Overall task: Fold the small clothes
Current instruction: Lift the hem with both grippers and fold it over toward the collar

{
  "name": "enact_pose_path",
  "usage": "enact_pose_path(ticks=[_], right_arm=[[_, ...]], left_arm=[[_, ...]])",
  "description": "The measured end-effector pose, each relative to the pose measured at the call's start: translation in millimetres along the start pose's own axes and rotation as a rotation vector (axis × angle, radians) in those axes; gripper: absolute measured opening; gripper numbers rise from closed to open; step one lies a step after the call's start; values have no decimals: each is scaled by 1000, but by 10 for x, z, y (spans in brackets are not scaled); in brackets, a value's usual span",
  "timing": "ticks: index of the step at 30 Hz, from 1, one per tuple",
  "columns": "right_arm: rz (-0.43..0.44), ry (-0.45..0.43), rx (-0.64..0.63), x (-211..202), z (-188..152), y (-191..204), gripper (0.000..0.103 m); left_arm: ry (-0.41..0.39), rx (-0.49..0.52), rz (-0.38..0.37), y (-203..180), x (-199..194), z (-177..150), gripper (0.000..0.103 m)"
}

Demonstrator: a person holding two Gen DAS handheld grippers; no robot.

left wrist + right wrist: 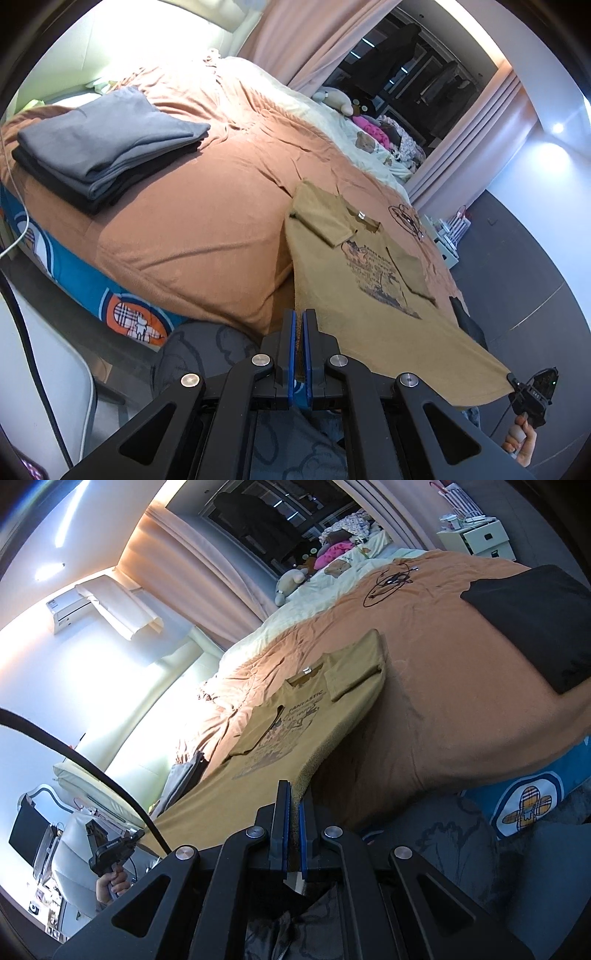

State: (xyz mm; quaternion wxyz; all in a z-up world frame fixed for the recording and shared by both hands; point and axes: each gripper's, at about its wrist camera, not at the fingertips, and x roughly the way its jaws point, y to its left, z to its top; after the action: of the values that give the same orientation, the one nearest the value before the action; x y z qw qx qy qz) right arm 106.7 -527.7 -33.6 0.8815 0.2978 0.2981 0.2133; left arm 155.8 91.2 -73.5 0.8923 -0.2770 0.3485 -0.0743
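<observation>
On the bed point(192, 229), both grippers point(298, 317) point(294, 797) pinch the tan shirt's point(369, 295) hem; print reads "FANTASTIC" point(306, 700).

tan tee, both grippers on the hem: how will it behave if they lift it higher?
The tan T-shirt will likely drape and sag: its hem already dips between the left gripper and right gripper. Probably light, since it is thin knit. The folded-in sleeves may flop open, and it may drag on the orange bedcover.

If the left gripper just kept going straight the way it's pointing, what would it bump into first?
Probably the brown bedspread. The left gripper is shut on the hem of the tan T-shirt and points slightly down over the bed; the shirt stretches off to one side. Depth is hard to judge.
</observation>
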Motion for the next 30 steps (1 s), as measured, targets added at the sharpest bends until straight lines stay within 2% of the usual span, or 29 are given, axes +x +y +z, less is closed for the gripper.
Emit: enact_pose_path(ticks=[12,30], right_arm=[[-55,2,-61,420,689,74,0],[-156,70,-66,1696,1925,65,0]], left_arm=[[1,96,33,-493,484,811,3],[57,155,119,-1096,1989,2121,3]])
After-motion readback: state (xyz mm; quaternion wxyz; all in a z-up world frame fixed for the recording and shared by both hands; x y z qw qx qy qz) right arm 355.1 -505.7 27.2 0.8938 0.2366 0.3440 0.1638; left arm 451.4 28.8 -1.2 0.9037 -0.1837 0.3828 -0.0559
